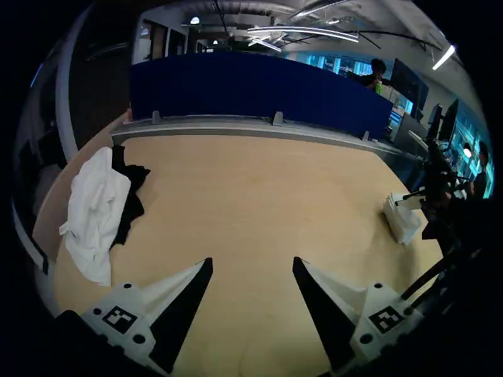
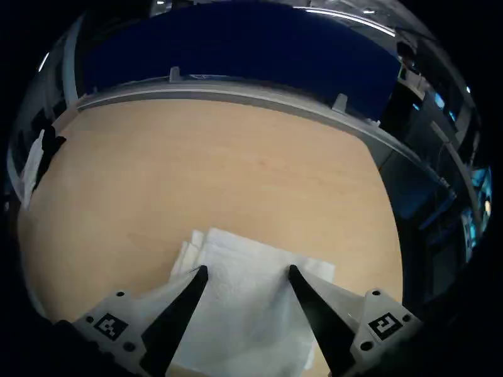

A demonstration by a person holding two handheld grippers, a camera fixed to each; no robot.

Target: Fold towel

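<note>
Left gripper (image 1: pixel 251 264), in the left gripper view, hangs with its fingers apart over bare counter (image 1: pixel 251 182), holding nothing. A crumpled white towel (image 1: pixel 94 207) lies at the counter's left edge, partly over a black cloth (image 1: pixel 131 188). A folded white stack (image 1: pixel 402 221) sits at the far right.

In the right gripper view the right gripper (image 2: pixel 245 271) is spread wide just above that stack; whether it touches I cannot tell. So the stack looks finished, while the crumpled towel is unfolded and seems to be what is left
</note>
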